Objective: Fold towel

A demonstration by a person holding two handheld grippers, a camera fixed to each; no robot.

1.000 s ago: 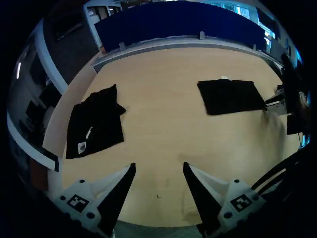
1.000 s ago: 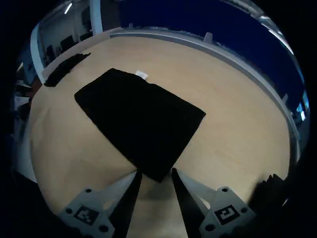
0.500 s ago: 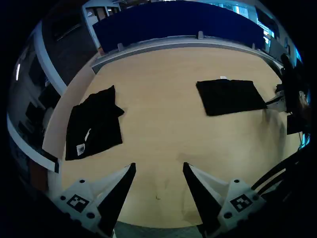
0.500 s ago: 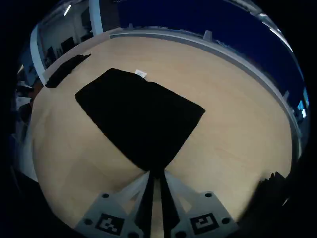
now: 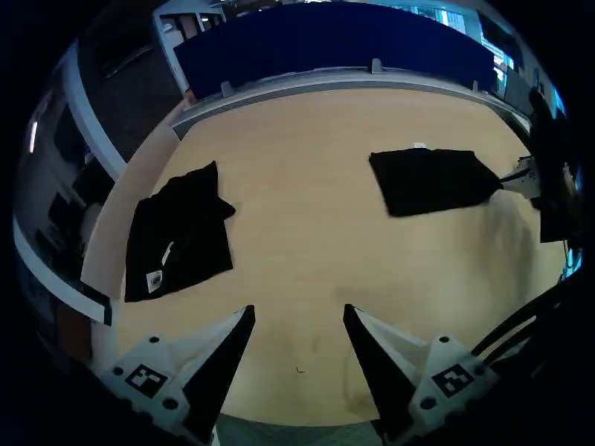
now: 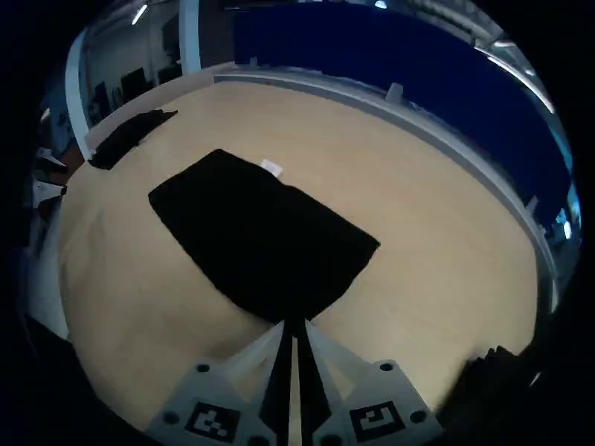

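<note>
In the left gripper view, we are looking down at a big wooden table [image 5: 312,223]. Our left gripper [image 5: 297,334] is hanging over the near part of the table. Its two fingers are standing wide apart, and they are holding nothing. Bare wood is showing between them. The towel [image 5: 430,181] is lying flat and dark on the right side of the table, well apart from this gripper. A small white tag [image 5: 421,146] is peeking out at its far edge. At the right corner of the towel, the right gripper [image 5: 504,181] is reaching in and touching the cloth. On the left side of the table, another black cloth [image 5: 178,230] is lying in a loose heap, far from the towel. A blue wall [image 5: 335,37] is standing behind the table. In the right gripper view, we are seeing the towel [image 6: 260,238] spread out in the middle of the table [image 6: 446,245]. Our right gripper [image 6: 295,334] is at the towel's near corner. Its two fingers are pressing tight together, with that corner pinched between their tips. The white tag [image 6: 271,166] is sitting at the towel's far edge. The other black cloth [image 6: 130,135] is lying far off by the table's left edge. The blue wall [image 6: 409,59] is running along the back.
</note>
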